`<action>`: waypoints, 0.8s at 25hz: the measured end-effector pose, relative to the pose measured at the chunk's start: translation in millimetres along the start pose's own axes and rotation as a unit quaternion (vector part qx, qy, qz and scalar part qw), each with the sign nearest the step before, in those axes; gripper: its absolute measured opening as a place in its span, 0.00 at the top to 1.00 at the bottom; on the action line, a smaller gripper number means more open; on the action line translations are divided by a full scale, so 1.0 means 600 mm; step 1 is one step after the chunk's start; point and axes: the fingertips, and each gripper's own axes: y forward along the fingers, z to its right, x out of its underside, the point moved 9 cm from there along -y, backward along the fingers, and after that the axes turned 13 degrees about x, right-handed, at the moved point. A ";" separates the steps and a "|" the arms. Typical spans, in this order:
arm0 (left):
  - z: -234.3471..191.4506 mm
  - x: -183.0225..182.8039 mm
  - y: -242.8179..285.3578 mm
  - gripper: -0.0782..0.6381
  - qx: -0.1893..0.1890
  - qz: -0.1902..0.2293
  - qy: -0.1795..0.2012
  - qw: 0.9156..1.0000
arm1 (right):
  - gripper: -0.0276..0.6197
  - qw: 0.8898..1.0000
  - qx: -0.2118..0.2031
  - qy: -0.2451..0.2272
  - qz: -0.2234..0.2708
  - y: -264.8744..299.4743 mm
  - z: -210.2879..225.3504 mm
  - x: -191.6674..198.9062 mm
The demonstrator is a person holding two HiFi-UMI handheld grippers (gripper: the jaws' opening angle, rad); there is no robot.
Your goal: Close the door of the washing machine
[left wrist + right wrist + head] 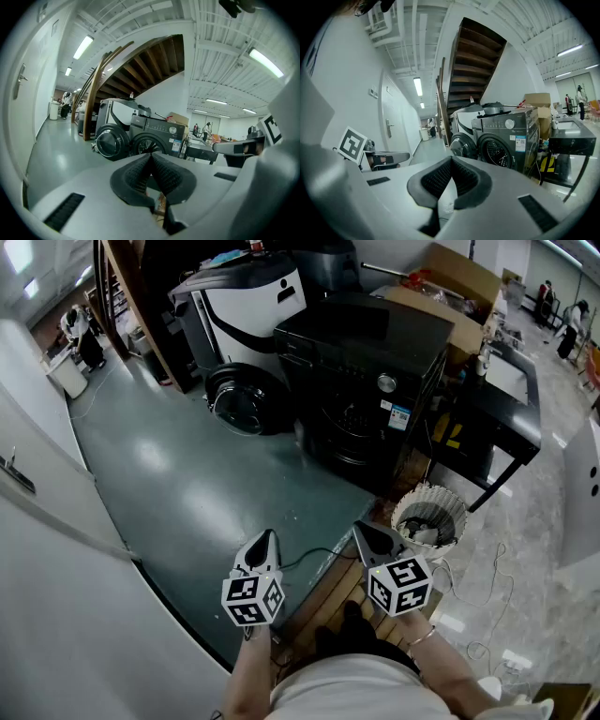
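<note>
1. Left gripper (266, 538) and right gripper (364, 531) are held side by side, jaws squeezed together, nothing gripped.
2. Washing machine (367, 381) is parked well ahead, door (242, 399) swung wide open.

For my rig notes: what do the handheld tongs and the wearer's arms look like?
Both the left tongs and right tongs are grey wedge-shaped shells with black textured pads. Each carries a white cube printed with black square markers. No sleeves show; a thin bracelet circles the right wrist.
</note>
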 end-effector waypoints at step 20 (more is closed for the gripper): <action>-0.086 0.026 -0.021 0.86 0.009 -0.020 -0.004 1.000 | 0.95 0.999 0.030 0.018 -0.021 0.014 -0.050 0.035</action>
